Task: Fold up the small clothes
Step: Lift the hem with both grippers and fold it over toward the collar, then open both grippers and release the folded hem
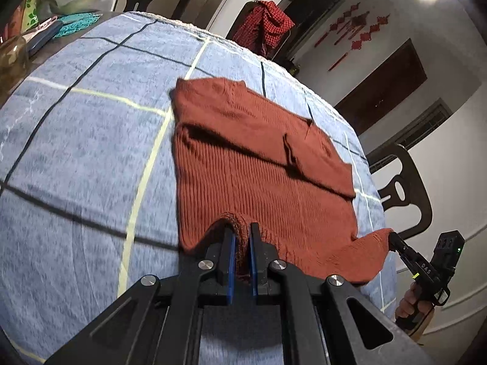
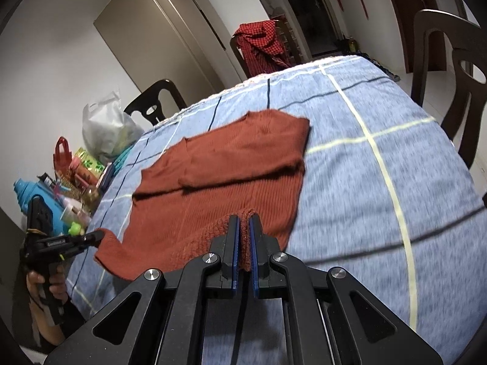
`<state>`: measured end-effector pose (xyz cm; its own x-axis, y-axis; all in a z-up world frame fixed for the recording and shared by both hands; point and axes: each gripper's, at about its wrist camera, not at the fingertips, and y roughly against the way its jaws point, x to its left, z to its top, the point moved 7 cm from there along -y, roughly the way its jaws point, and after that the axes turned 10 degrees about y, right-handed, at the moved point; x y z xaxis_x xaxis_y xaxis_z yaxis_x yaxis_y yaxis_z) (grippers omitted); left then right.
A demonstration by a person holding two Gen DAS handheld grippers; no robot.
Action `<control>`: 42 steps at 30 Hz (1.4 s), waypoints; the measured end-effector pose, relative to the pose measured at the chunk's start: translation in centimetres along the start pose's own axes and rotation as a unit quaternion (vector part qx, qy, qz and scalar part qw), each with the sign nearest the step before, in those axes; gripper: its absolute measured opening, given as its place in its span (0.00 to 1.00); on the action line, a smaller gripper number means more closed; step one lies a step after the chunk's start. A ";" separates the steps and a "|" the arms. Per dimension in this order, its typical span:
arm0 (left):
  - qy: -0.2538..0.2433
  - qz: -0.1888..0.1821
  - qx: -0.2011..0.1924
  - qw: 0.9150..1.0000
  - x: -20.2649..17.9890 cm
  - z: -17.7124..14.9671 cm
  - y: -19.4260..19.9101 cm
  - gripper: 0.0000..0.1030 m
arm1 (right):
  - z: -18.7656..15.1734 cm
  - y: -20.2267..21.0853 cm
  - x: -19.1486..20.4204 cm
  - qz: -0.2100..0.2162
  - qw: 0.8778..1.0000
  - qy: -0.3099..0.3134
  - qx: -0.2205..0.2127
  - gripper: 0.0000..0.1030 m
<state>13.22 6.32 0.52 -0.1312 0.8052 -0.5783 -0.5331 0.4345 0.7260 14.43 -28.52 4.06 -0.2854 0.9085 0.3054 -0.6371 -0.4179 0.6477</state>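
Note:
A rust-red ribbed knit sweater (image 1: 261,164) (image 2: 225,167) lies on the blue checked cloth, its sleeves folded across the body. My left gripper (image 1: 242,231) is shut on the near hem at the sweater's left corner, the knit bunched between its blue pads. My right gripper (image 2: 244,223) is shut on the near hem at the right corner. Each gripper shows in the other's view, pinching a lifted corner: the right gripper (image 1: 392,237) at lower right, the left gripper (image 2: 99,235) at lower left, each held by a hand.
The table under the blue checked cloth (image 1: 91,140) (image 2: 380,158) has dark chairs (image 1: 404,188) (image 2: 450,70) around it. A red checked garment (image 1: 264,27) hangs on a far chair. Bottles, bags and clutter (image 2: 76,176) crowd the table's left end.

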 end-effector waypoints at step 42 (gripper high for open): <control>0.068 0.009 -0.019 0.997 3.1 11.1 -6.1 0.44 | 7.1 -9.5 -5.7 -0.002 0.998 -0.051 0.027 0.31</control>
<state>25.35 10.67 -1.62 -0.2519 0.7496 -0.6121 -0.5613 0.4021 0.7234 27.21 -29.81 1.15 -0.2060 0.9055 0.3711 -0.5976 -0.4167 0.6850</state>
